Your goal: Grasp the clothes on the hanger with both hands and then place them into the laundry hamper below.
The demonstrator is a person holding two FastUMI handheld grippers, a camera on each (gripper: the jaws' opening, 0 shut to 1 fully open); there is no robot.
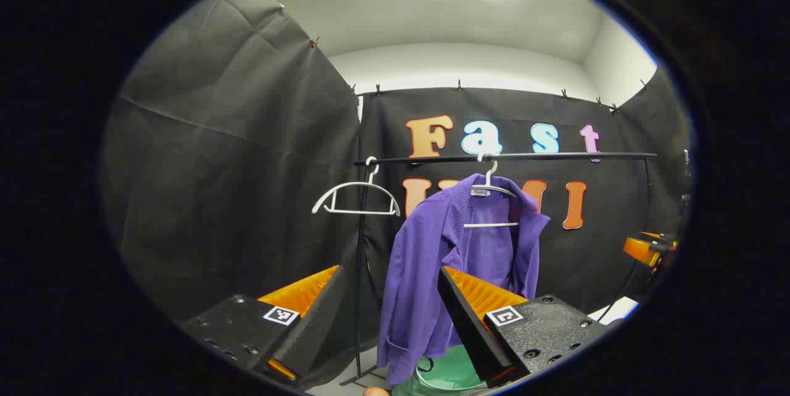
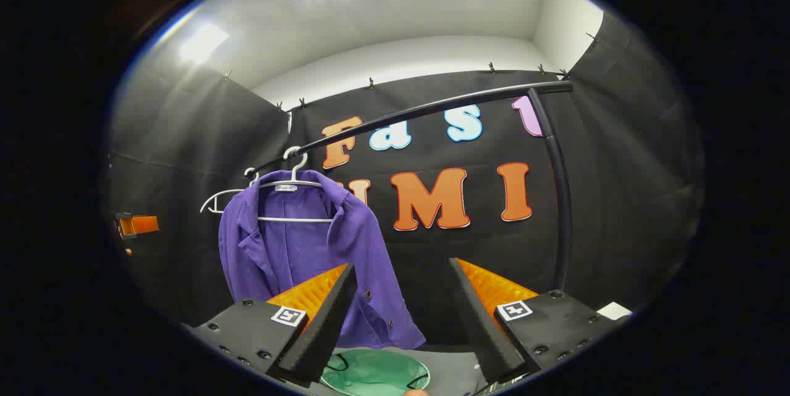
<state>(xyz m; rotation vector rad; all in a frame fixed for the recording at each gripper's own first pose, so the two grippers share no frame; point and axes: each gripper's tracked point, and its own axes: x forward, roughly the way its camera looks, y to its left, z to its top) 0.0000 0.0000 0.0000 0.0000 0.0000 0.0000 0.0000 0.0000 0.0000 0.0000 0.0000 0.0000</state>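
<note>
Shirt is hanging from a hanger on the rail, hamper waiting at 6 o'clock below. Left claw and right claw are gaping wide, holding nothing. Soft, light fabric; shoulders are probably offering the best grip.

an empty white hanger hangs on the black rail.
</note>
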